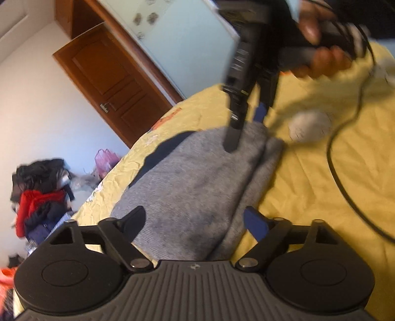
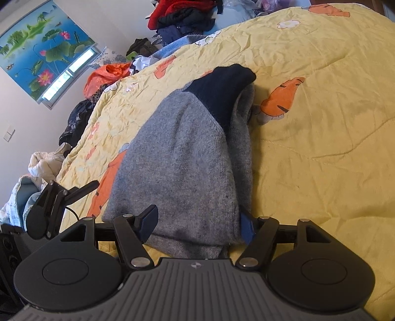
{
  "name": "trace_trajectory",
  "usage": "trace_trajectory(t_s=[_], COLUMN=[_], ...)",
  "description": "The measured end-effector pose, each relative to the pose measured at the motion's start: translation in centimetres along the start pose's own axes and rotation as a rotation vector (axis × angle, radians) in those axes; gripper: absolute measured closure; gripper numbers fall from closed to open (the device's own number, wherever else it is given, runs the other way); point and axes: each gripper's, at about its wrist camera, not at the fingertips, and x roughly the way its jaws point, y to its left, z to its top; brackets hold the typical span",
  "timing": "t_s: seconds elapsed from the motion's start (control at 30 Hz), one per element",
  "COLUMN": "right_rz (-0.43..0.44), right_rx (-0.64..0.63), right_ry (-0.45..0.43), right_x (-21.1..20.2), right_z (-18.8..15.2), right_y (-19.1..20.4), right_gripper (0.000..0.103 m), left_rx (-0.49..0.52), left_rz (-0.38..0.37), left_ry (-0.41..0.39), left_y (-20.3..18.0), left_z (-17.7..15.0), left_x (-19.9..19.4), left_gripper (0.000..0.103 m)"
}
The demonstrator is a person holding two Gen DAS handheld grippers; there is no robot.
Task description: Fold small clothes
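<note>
Folded grey knit garment (image 2: 182, 158), soft and fuzzy, with a dark navy band (image 2: 222, 89) at the far end, lying on a crinkled yellow quilt (image 2: 321, 123) printed with orange shapes, on the bed. Left hand-held gripper (image 1: 195, 222) spread wide above the near edge, pads clear of the cloth. Right hand-held gripper (image 2: 197, 223) likewise agape astride the knit, gripping nothing. Black cable (image 1: 345, 172) trailing right. Heaped clothes (image 2: 182, 14) far behind, beyond the bed.

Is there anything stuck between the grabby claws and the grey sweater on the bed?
Nothing visible is in the way. The grey sweater lies folded on the yellow quilt, and both the left gripper and the right gripper sit open right over its edge.
</note>
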Motion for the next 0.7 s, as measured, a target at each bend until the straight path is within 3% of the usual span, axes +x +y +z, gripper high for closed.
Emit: trace_trajectory(t_s=[0.07,0.17,0.27,0.3,0.4,0.63,0.67,0.7], right_rz=[-0.001,0.008,0.019,0.021,0.036,0.003,-0.003,-0.006], right_rx=[0.000,0.020,0.037,0.034,0.008,0.020,0.023,0.025], right_ry=[-0.001,-0.008,-0.015,-0.018,-0.042,-0.008,-0.004,-0.005], right_x=[0.0,0.0,0.0,-0.1,-0.7,0.5,0.8,0.9], right_z=[0.0,-0.1,0.0,-0.1,-0.2,0.0,0.0,0.0], right_y=[0.0,-0.4,-0.7,-0.6,-0.1,-0.6,-0.7,-0.7], right_gripper=[0.035,0.035,0.035,0.035,0.054,0.054,0.055,0.057], left_rx=[0.001,0.066,0.100,0.101,0.081,0.173,0.186,0.206], left_rz=[0.002,-0.007,-0.037,-0.041,-0.060,0.007,0.017,0.026], left_ry=[0.011,0.043,0.062,0.060,0.069,0.071,0.066,0.066], left_y=[0.2,-0.6,-1.1,-1.1,-0.6,-1.4,-1.7,-2.0], left_z=[0.3,-0.1,-0.6,-0.6,-0.5,-1.0,-1.0,-1.1], left_x=[0.4,1.4,1.6,1.5,1.4,2.2,2.3,2.4], left_gripper=[0.040,0.041,0.051,0.051,0.051,0.052,0.063,0.089])
